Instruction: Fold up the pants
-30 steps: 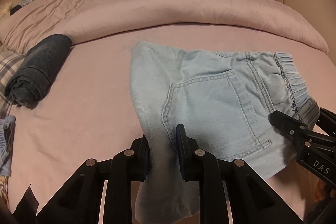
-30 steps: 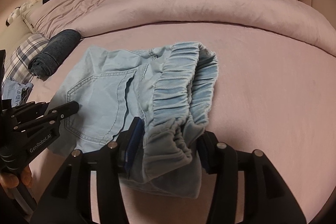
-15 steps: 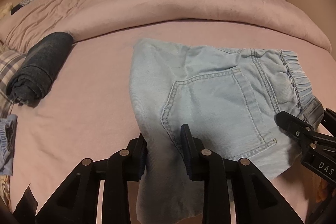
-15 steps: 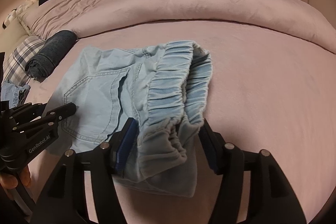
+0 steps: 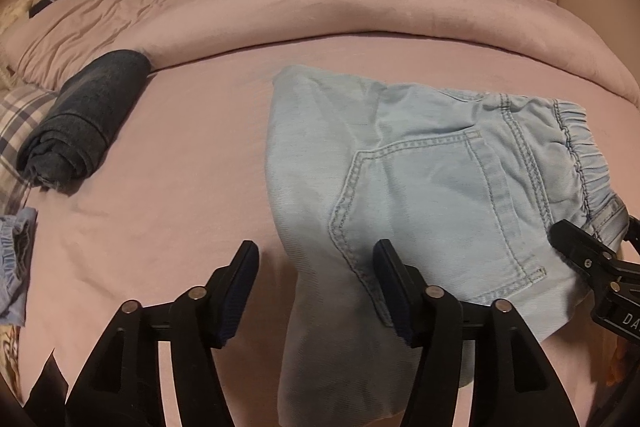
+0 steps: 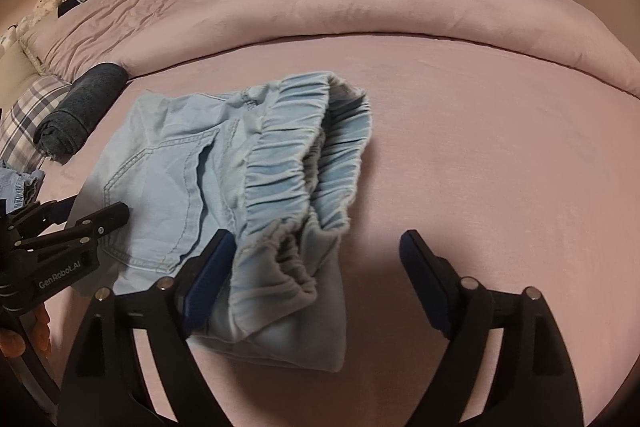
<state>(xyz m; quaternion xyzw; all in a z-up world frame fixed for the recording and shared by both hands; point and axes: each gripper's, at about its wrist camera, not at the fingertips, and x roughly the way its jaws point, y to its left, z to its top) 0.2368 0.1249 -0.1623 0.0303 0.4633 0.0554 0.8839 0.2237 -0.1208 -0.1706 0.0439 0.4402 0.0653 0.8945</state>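
- Left gripper: jaws just opened, apart; pants lie slack between, released onto bed
- Right gripper: jaws just opened, wide apart; waistband freed, fold apparently set down

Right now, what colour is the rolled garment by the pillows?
Dark charcoal grey rolled garment, clearest in the left wrist view.

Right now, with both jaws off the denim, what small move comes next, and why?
Probably lift both grippers back clear. The left gripper and right gripper have just been opening, pads no longer pressing the folded light-blue denim pants, which lie flat on the pink bedsheet.
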